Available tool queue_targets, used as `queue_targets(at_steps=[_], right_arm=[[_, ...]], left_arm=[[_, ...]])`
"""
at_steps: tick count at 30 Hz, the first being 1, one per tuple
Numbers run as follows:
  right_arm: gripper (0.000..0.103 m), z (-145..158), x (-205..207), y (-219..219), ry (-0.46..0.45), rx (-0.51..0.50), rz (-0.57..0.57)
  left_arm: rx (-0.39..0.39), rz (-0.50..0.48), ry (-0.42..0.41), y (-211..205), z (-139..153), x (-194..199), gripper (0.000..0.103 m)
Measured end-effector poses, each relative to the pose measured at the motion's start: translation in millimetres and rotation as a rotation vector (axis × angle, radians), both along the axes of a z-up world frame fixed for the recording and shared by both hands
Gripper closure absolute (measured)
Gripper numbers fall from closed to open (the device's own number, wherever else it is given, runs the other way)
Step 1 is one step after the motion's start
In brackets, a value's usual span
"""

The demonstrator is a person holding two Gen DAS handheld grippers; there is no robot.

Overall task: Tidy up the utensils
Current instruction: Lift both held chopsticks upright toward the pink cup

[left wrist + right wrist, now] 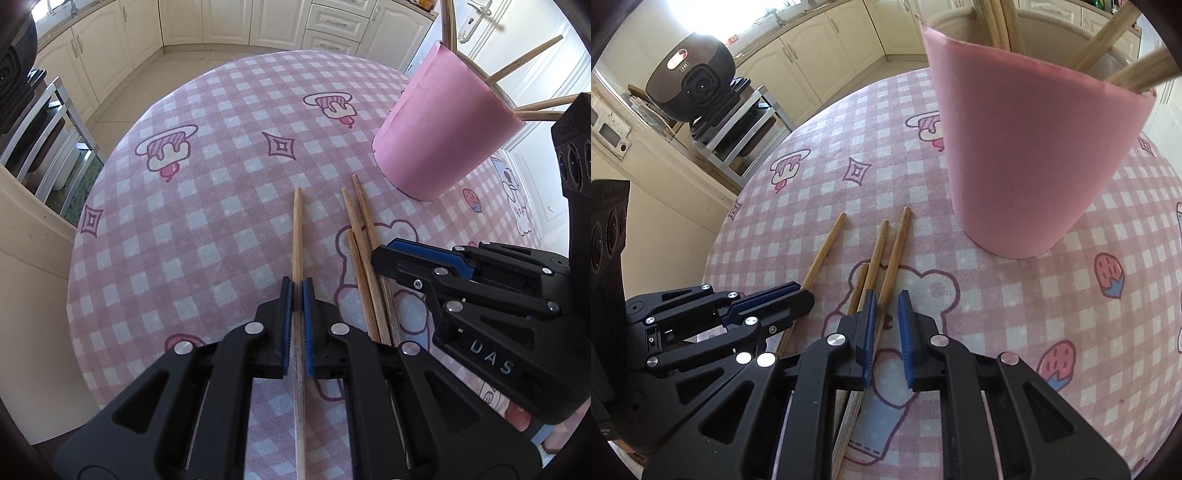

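My left gripper point(297, 291) is shut on a single wooden chopstick point(297, 229) that lies along the pink checked tablecloth; it shows from the side in the right wrist view point(801, 295). Three loose chopsticks point(364, 236) lie just right of it. My right gripper point(887, 306) is open, its fingers straddling one of the three chopsticks point(892, 266) low over the cloth; it shows in the left wrist view point(384, 254). A pink holder point(439, 129) with several chopsticks in it stands behind, also in the right wrist view point(1034, 147).
The round table's edge point(110, 177) falls away to the left, toward kitchen cabinets point(103, 51) and a metal rack point(738, 133) holding a dark appliance point(690, 70). A white door point(517, 37) is behind the holder.
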State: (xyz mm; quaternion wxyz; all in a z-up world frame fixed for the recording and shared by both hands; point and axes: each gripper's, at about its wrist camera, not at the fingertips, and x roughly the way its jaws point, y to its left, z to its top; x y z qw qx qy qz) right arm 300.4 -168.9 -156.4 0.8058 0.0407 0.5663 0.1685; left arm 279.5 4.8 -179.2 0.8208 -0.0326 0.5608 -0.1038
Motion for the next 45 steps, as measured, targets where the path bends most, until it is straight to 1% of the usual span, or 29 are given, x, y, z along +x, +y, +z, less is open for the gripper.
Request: queue_targets(at_steps=[2, 6, 8, 10, 12, 14, 16, 19, 25, 27, 29, 33, 36, 38, 40, 42, 44, 45], right_arm=[[0.093, 0.3, 1.2, -0.9, 0.01, -0.002, 0.005], [0.097, 0.9, 5.7, 9.0, -0.003, -0.067, 0.01], [0.096, -0.3, 7.9, 10.5, -0.008, -0.054, -0.001], [0.097, -1.5, 4.9, 10.4, -0.033, -0.046, -0.001], [0.099, -0.3, -0.6, 7.3, -0.056, -0.039, -0.012], [0.099, 4.2, -10.1, 1.6, -0.084, -0.026, -0.015], [0.099, 13.7, -20.7, -4.3, -0.113, 0.006, -0.008], [0.099, 35.6, -37.2, -7.9, -0.167, 0.05, 0.005], [0.099, 90.9, -69.2, -22.1, -0.318, 0.122, 0.012], [0.099, 105.9, -80.8, -25.7, -0.366, 0.127, 0.008], [0.099, 122.7, -91.8, -31.6, -0.435, 0.111, 0.0], [0.099, 144.6, -111.7, -45.3, -0.536, 0.092, -0.025], [0.099, 155.4, -119.5, -58.3, -0.586, 0.095, -0.052], [0.099, 163.9, -125.5, -67.7, -0.631, 0.079, -0.075], [0.099, 170.0, -128.5, -75.5, -0.666, 0.07, -0.093], [0.099, 174.4, -127.7, -82.8, -0.684, 0.079, -0.11], [0.099, 179.0, -129.9, -85.9, -0.723, 0.046, -0.128], [0.099, 181.4, -130.3, -89.5, -0.736, 0.046, -0.135]], left_arm=[[0.0, -0.002, 0.001, 0.3, 0.1, 0.1, 0.097], [0.006, 0.01, 0.006, -1.2, 0.9, 1.6, 0.097], [0.004, 0.023, 0.002, -1.4, 1.3, 1.6, 0.097], [0.005, 0.028, -0.009, -2.4, 2.6, -0.7, 0.097], [-0.023, 0.026, -0.019, -2.3, 6.4, -5.1, 0.097], [-0.032, 0.026, -0.043, -1.8, 14.4, -10.8, 0.097], [-0.044, 0.021, -0.073, -2.7, 26.9, -18.2, 0.097], [-0.054, 0.011, -0.12, -5.7, 47.2, -27.5, 0.097], [-0.092, -0.017, -0.245, -12.8, 102.2, -54.1, 0.097], [-0.107, -0.02, -0.287, -14.4, 119.0, -62.7, 0.097], [-0.125, -0.021, -0.344, -14.8, 137.3, -72.6, 0.097], [-0.15, -0.014, -0.433, -11.8, 164.6, -89.0, 0.097], [-0.156, -0.007, -0.492, -11.8, 180.1, -96.1, 0.097], [-0.161, 0.0, -0.516, -12.5, 186.9, -97.5, 0.097], [-0.174, 0.0, -0.522, -13.7, 191.5, -95.0, 0.097], [-0.166, 0.009, -0.535, -14.8, 194.5, -93.1, 0.097], [-0.173, 0.02, -0.541, -15.2, 196.4, -89.9, 0.097], [-0.173, 0.02, -0.541, -15.4, 197.2, -87.5, 0.097]])
